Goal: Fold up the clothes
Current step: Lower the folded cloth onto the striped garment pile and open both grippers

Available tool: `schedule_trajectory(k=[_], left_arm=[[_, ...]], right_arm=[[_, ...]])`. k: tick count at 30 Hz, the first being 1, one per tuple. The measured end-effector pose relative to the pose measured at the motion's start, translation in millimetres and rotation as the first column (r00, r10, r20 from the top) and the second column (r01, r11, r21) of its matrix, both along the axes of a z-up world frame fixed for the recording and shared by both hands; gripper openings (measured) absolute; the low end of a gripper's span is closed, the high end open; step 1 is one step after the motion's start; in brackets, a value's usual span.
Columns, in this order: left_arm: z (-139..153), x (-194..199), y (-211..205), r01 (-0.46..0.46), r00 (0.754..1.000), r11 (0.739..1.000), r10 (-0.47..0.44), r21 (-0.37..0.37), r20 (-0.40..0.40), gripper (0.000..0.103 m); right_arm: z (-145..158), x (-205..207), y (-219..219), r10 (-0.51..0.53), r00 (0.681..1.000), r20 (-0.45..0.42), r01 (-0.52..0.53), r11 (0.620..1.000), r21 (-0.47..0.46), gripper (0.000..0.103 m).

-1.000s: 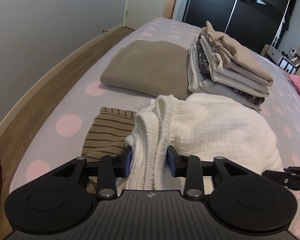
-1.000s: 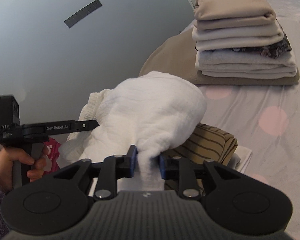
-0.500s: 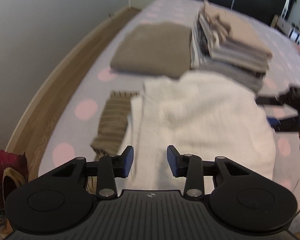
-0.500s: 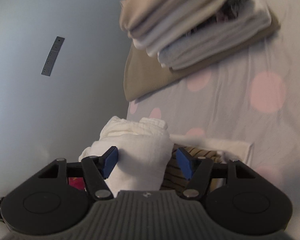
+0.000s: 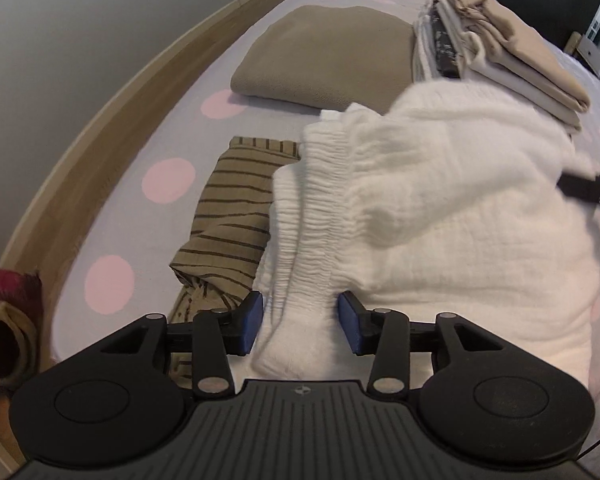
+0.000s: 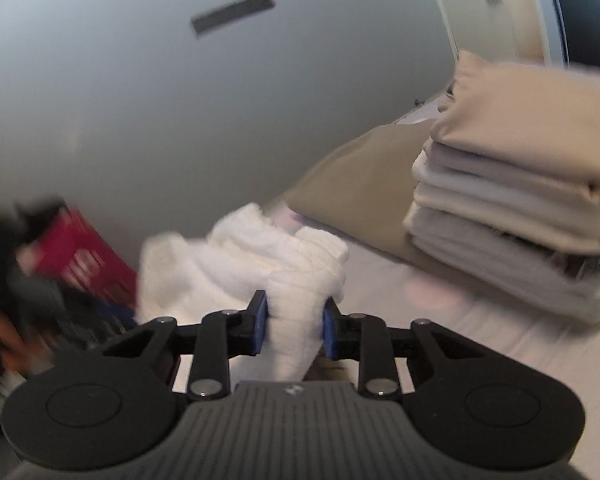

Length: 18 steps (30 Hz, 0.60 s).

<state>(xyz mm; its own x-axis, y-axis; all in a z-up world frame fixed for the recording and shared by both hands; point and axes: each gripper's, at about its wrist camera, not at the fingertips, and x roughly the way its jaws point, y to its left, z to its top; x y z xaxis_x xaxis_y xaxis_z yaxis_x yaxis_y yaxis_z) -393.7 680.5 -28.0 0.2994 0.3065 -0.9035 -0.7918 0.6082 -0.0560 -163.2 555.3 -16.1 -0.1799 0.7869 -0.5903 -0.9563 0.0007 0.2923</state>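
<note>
Left gripper [image 5: 300,326]: blue pads set moderately apart, the gathered elastic edge of the white garment [image 5: 440,208] between them; cloth touches both pads, firm pinch cannot be told.
Right gripper [image 6: 294,326]: pads narrowed onto a bunched fold of the white garment [image 6: 260,256], pressing it from both sides.
White garment: on the bed [image 5: 148,216], partly over the striped cloth [image 5: 232,216].
Behind: folded stack [image 6: 516,184] on a brown blanket [image 5: 332,52].

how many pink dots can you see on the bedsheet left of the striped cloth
3 whole pink dots: one by the folded brown blanket, one beside the striped cloth, one nearest the camera. Cloth may hide more.
</note>
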Motion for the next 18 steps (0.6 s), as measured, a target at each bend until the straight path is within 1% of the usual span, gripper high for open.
schedule_trajectory(k=[3,4,6,8,9,10,11,12,13,16,18], left_arm=[[-9.2,2.3,3.0,0.004,1.000,1.000,-0.004,0.008,0.012,0.042],[-11.5,2.7,3.7,0.006,1.000,1.000,-0.006,0.013,0.015,0.044],[-12.0,1.5,4.4,0.001,1.000,1.000,-0.001,0.015,0.019,0.048],[-9.4,-0.5,3.5,-0.004,1.000,1.000,0.003,0.019,0.024,0.050],[-5.8,-1.9,2.0,-0.004,1.000,1.000,0.003,0.023,0.026,0.050],[-2.2,-3.3,0.5,-0.004,1.000,1.000,0.004,0.026,0.029,0.050],[3.5,-4.2,-2.1,0.001,0.999,0.999,-0.002,0.038,0.032,0.050],[10.9,-4.7,-5.1,0.007,0.999,0.999,-0.009,0.052,0.040,0.050],[18.5,-5.3,-8.0,0.012,0.999,0.998,-0.015,0.066,0.050,0.049],[44.0,-2.4,-12.2,0.028,0.993,0.993,-0.040,0.112,0.108,0.049],[58.0,3.2,-13.5,0.045,0.986,0.988,-0.067,0.145,0.150,0.048]], right_arm=[[-16.4,3.9,8.3,-0.039,0.999,0.027,0.040,0.998,-0.043,0.029],[-22.5,6.1,11.7,-0.056,0.998,0.019,0.057,0.997,-0.061,0.029],[-36.2,17.4,17.3,-0.101,0.994,-0.036,0.096,0.989,-0.113,0.029],[-39.1,22.7,18.3,-0.122,0.990,-0.075,0.111,0.985,-0.133,0.031],[-39.9,25.3,18.6,-0.132,0.987,-0.092,0.118,0.983,-0.143,0.032],[-36.7,26.2,15.9,-0.134,0.986,-0.100,0.119,0.982,-0.144,0.037],[-32.2,27.8,13.8,-0.131,0.986,-0.100,0.117,0.984,-0.136,0.040],[-24.7,28.1,9.1,-0.127,0.988,-0.084,0.116,0.986,-0.117,0.041],[-16.6,28.0,3.8,-0.122,0.990,-0.065,0.116,0.989,-0.095,0.045],[5.4,20.5,-7.2,-0.091,0.996,0.017,0.091,0.996,-0.017,0.045],[18.9,12.3,-12.4,-0.064,0.995,0.082,0.061,0.997,0.039,0.043]])
